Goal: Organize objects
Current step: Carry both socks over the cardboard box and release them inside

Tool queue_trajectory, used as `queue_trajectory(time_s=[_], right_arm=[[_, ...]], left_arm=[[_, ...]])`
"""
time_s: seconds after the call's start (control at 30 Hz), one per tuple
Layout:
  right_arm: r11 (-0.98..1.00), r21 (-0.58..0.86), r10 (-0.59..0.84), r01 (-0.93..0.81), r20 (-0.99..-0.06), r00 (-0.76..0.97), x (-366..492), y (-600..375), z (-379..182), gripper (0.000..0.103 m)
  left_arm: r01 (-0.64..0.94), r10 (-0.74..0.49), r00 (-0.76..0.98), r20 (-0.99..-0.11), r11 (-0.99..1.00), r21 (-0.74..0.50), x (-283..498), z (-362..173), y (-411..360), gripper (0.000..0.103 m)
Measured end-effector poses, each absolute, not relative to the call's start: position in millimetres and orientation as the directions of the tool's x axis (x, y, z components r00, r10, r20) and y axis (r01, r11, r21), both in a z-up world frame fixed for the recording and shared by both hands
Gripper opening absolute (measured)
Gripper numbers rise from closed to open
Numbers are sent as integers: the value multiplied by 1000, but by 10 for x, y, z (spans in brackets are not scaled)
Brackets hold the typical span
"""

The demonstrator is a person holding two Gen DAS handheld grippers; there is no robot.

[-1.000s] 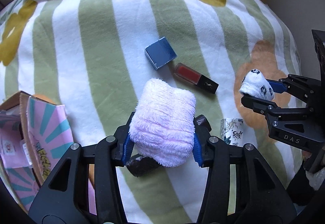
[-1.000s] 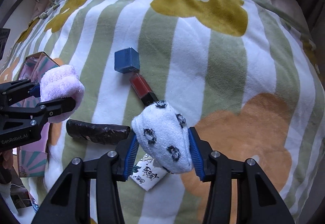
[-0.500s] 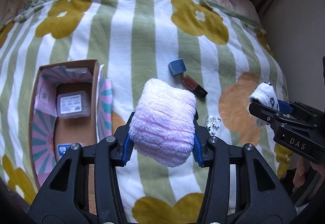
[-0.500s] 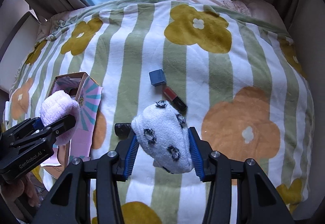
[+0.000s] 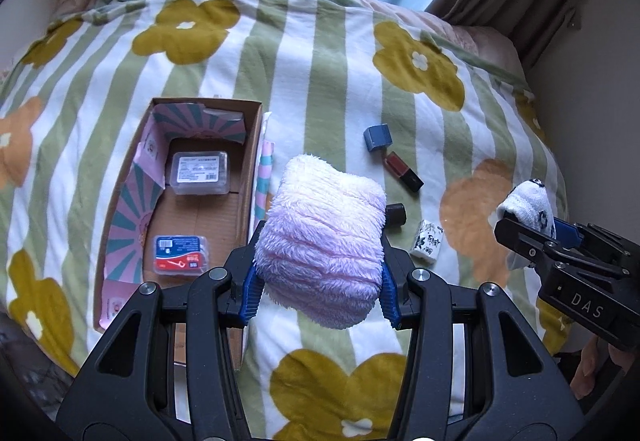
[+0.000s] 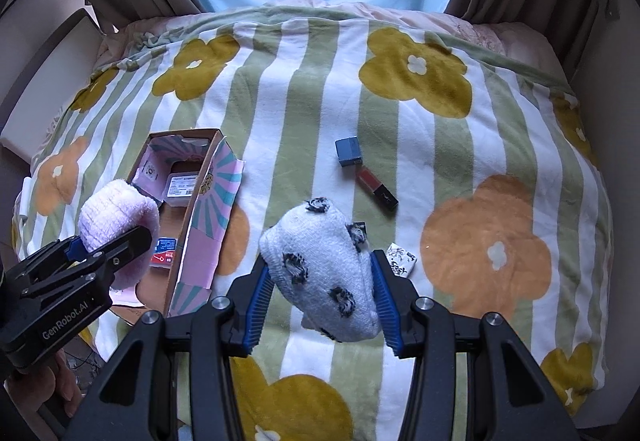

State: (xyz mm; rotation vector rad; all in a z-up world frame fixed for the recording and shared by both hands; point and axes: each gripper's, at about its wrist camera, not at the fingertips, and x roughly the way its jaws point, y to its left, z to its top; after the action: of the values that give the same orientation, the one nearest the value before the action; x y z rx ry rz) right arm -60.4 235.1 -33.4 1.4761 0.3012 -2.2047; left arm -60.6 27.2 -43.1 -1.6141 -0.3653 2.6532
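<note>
We read "DAS" in pale capitals on the black body of the right gripper (image 5: 532, 237), seen from the left wrist view. From the right wrist view, the black body of the left gripper (image 6: 110, 241) carries "GenRobot.AI" in pale letters. Inside the cardboard box (image 5: 250, 177), the clear plastic case (image 5: 199, 172) has a white label with a barcode, and the small pack (image 5: 180, 255) has a blue and red label, but we cannot read the print on either. The small white box (image 5: 427, 242) on the bed bears dark markings that are too small for us to make out.
</note>
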Motion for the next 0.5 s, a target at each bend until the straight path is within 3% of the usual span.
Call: queue_trajectory(time_s=[0.5], right_arm=[[-725, 70, -323, 685, -913, -249, -347, 1281, -299, 44]], left_arm=[[284, 54, -480, -876, -935, -213, -165, -412, -614, 43]])
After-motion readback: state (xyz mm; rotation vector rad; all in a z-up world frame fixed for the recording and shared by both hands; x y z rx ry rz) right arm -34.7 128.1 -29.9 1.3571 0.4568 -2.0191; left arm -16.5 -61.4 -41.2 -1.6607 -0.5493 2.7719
